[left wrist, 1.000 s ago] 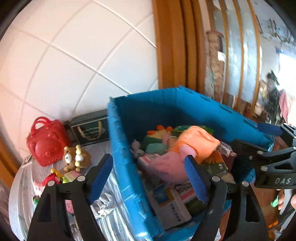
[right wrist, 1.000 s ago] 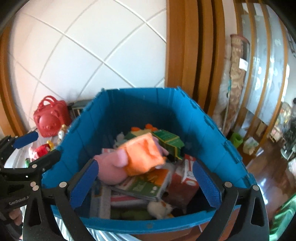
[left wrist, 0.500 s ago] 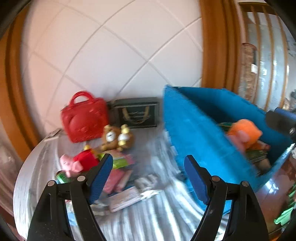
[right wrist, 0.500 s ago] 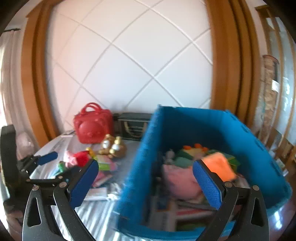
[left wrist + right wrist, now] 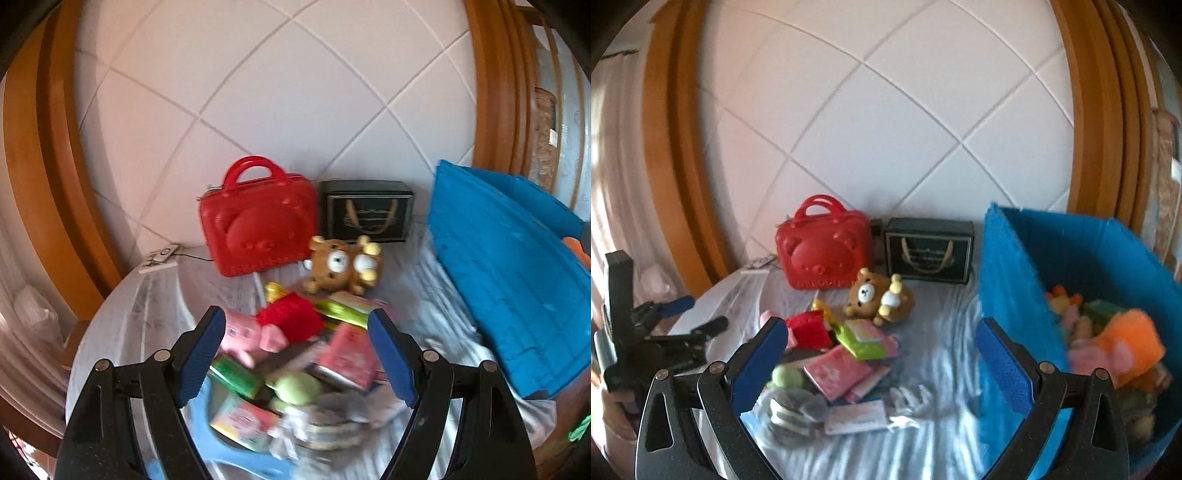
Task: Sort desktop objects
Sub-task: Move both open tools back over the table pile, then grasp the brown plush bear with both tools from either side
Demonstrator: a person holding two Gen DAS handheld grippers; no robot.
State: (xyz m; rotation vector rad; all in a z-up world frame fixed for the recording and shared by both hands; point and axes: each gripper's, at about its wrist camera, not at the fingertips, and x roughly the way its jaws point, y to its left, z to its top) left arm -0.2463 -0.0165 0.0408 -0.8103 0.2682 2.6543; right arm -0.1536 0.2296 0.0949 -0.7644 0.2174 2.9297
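Note:
A pile of small things lies on the cloth-covered table [image 5: 942, 332]: a pink pig toy in a red dress [image 5: 266, 328], a pink box [image 5: 347, 354], a green ball [image 5: 297, 384] and a green packet [image 5: 866, 341]. Just behind the pile lies a brown bear plush [image 5: 879, 295]. My left gripper [image 5: 297, 350] hovers open over the pile, holding nothing. My right gripper [image 5: 881, 363] is open and empty too, over the pile's right side. The blue crate [image 5: 1015, 280] stands on the right, with an orange and pink plush [image 5: 1123, 339] and other toys inside.
A red bear-faced case [image 5: 823, 251] and a black box with gold print [image 5: 929, 254] stand against the tiled wall. The table's round edge curves off at the left, where the left gripper's frame [image 5: 665, 321] shows. Wooden frames flank the wall.
Both views have swung left, away from the inside of the blue crate and onto the pile on the table. Both grippers have stayed open and empty.

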